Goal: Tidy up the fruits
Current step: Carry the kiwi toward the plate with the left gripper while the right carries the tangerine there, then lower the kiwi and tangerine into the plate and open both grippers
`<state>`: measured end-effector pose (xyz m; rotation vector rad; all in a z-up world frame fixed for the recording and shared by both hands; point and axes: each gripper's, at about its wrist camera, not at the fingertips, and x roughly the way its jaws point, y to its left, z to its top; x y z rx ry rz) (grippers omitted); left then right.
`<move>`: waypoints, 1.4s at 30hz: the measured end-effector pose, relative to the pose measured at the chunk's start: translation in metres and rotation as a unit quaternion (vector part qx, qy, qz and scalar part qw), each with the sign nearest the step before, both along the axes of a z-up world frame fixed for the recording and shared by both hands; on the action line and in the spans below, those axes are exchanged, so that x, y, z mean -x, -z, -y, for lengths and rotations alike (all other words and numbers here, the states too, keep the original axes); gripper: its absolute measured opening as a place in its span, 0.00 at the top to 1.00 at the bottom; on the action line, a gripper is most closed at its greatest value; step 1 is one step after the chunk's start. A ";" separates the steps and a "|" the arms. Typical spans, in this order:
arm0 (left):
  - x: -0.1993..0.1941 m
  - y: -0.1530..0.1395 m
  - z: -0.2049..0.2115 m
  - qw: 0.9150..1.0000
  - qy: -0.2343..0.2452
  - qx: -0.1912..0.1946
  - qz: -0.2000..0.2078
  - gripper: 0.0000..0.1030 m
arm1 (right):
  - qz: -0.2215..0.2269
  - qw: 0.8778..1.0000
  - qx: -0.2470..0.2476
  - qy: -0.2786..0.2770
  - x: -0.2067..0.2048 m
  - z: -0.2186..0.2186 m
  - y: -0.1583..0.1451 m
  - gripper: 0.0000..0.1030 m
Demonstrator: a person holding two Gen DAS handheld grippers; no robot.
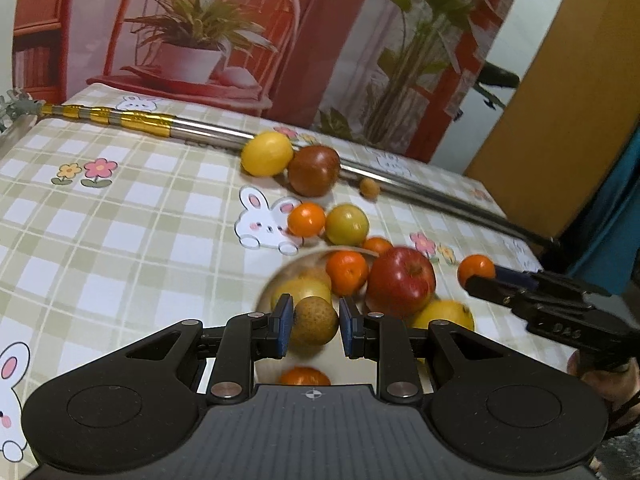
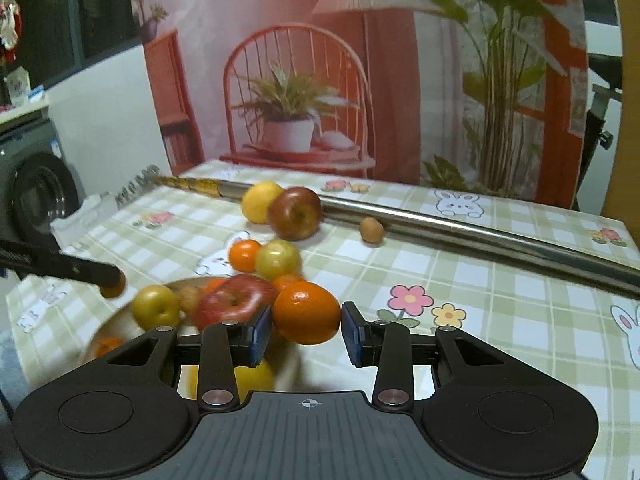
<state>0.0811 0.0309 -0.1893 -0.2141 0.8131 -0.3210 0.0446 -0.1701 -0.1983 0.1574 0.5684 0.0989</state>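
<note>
My left gripper [image 1: 315, 322] is shut on a small brown round fruit [image 1: 314, 321] and holds it over a bowl [image 1: 269, 292] of fruit. The bowl holds a red apple [image 1: 401, 282], a tangerine [image 1: 346, 273], yellow fruits and others. My right gripper [image 2: 306, 326] is shut on an orange tangerine [image 2: 306, 313] at the bowl's right edge [image 2: 120, 316]; it shows from the left wrist view at the right [image 1: 476, 276]. On the cloth beyond lie a lemon [image 1: 266, 153], a dark red apple [image 1: 313, 170], a tangerine [image 1: 306, 220], a yellow-green fruit [image 1: 346, 224] and a small brown fruit [image 1: 369, 188].
A metal pole [image 1: 200, 128] with gold tape lies across the back of the checked tablecloth [image 1: 120, 220]. A printed backdrop [image 2: 320, 60] stands behind the table. A washing machine [image 2: 36, 196] is at the far left of the right wrist view.
</note>
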 end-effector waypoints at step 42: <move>0.021 0.013 0.000 0.998 -0.024 -0.050 0.015 0.74 | -0.082 0.996 0.012 -0.040 0.036 -0.063 0.017 0.65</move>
